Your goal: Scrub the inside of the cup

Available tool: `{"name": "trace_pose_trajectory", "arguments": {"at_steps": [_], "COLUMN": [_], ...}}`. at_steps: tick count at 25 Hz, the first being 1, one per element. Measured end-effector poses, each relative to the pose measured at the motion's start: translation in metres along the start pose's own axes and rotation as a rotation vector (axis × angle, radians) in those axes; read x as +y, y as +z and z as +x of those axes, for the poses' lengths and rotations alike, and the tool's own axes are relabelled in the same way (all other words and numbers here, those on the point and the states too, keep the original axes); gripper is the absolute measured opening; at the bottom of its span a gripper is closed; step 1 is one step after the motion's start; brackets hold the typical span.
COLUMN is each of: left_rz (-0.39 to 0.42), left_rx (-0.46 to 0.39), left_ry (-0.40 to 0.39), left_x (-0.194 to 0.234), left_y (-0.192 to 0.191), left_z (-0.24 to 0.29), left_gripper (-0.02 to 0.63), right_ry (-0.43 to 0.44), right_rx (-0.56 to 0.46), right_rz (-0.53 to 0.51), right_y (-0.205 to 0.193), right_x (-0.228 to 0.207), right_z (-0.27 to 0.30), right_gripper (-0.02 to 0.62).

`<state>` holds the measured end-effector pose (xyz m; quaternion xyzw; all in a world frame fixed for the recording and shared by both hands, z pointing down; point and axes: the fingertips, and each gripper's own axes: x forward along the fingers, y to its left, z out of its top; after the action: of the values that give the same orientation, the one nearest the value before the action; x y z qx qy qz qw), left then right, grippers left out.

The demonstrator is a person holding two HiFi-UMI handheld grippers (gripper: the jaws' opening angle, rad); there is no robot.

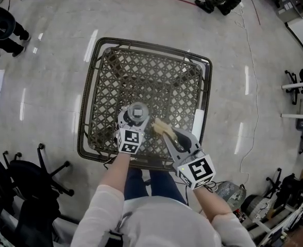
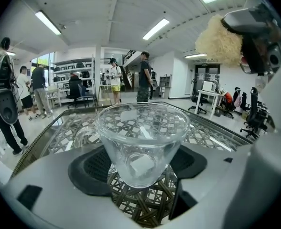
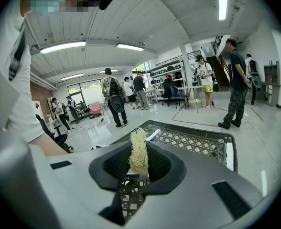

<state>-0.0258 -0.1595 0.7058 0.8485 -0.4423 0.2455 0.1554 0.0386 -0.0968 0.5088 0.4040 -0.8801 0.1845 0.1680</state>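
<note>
Left claw (image 1: 136, 115) gripping the cup (image 2: 140, 142), right claw (image 1: 164, 130) pinching a scrubber (image 3: 139, 149) beside it. Next imo: scrubber down into cup.

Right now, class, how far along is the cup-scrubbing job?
Done: both grasps. The left hand-held gripper is shut on the upright glass cup; the right hand-held gripper is shut on the fibrous scrubber. In hand: the scrubber hangs above and beside the cup's rim, outside it. Left: lowering the scrubber in and scrubbing the inside, which looks not yet begun.
</note>
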Motion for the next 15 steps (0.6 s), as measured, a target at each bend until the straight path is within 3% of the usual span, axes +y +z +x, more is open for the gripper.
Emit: {"name": "trace_pose_trajectory", "arguments": {"at_steps": [15], "left_rz": [0.04], "left_rx": [0.02], "left_ry": [0.008], "left_x": [-0.0002], "left_y": [-0.0044], "left_z": [-0.0057], "left_gripper": [0.36], "right_ry": [0.006], "right_rx": [-0.015], "right_rz": [0.002], "right_y": [0.005], "right_x": [0.0047], "right_z": [-0.001], "right_gripper": [0.086]}}
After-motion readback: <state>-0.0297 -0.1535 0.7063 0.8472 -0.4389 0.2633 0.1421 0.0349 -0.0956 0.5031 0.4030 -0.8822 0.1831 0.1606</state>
